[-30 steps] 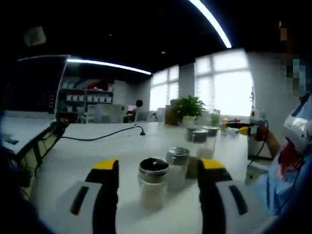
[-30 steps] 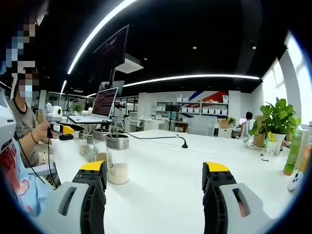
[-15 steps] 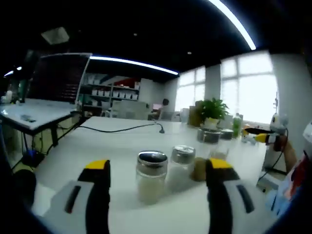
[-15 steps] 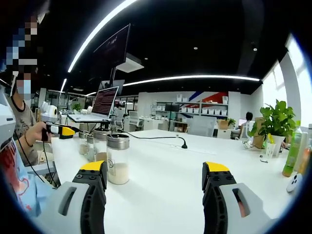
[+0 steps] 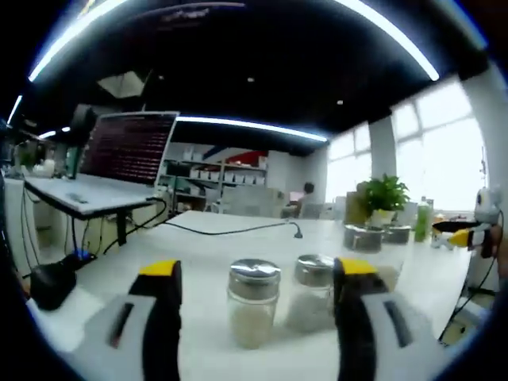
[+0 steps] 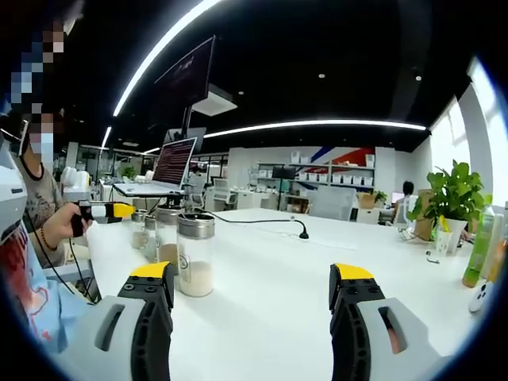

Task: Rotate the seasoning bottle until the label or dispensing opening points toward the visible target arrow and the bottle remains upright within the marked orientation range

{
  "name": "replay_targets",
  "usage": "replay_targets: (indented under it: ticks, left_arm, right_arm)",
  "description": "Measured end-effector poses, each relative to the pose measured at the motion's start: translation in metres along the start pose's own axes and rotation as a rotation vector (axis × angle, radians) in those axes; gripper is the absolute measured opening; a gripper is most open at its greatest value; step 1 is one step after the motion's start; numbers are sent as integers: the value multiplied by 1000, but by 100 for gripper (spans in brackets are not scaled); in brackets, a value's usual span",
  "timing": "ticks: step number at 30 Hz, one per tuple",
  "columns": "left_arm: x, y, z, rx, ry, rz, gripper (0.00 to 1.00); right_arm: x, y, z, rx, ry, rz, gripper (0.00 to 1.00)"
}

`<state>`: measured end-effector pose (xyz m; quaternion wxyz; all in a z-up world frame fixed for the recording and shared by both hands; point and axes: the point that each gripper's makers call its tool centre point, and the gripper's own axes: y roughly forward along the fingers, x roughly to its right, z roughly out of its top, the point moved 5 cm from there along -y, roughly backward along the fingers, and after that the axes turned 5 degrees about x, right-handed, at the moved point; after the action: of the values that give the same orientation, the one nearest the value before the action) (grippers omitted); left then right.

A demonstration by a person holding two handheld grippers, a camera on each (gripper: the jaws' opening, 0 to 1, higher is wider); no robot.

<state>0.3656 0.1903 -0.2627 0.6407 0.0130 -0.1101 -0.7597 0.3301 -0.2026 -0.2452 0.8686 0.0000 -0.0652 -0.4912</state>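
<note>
On a white table (image 5: pixel 206 262) in an open-plan office, the left gripper (image 5: pixel 255 274) hovers with its yellow-tipped jaws spread wide apart, gripping nothing. The seasoning bottle (image 5: pixel 253 302), a clear glass shaker with a metal cap and pale contents in its lower half, stands upright on the table between those jaws, touching neither. Just behind the seasoning bottle, to its right in the left gripper view, stands a second shaker (image 5: pixel 312 290), and two more metal-capped jars (image 5: pixel 363 238) sit farther back on the same side. Beyond the seasoning bottle a black cable (image 5: pixel 238 231) trails across the tabletop, with a potted plant (image 5: pixel 384 200) and bright windows at the far end.

In the right gripper view, the right gripper (image 6: pixel 251 279) is likewise open, jaws well apart over bare tabletop, holding nothing. The seasoning bottle (image 6: pixel 195 255) stands beside the tip of its left jaw, apart from it, with other shakers (image 6: pixel 164 234) clustered behind. Farther behind that bottle, a person's hand (image 6: pixel 67 223) holds a yellow-tipped device, and an open laptop (image 6: pixel 167 170) stands past it.
</note>
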Motion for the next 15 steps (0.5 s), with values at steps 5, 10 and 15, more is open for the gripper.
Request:
replay_targets:
  ticks: [5, 10, 15]
  left_arm:
    - [-2, 3, -6, -15, 43, 37, 72]
    - [-4, 9, -5, 36, 48, 77, 66]
    - [-2, 13, -6, 46, 79, 84, 63]
  right_arm:
    - [0, 1, 2, 10, -1, 3, 83]
    - [-1, 3, -2, -3, 12, 8, 83]
    - [0, 4, 0, 1, 10, 2, 83]
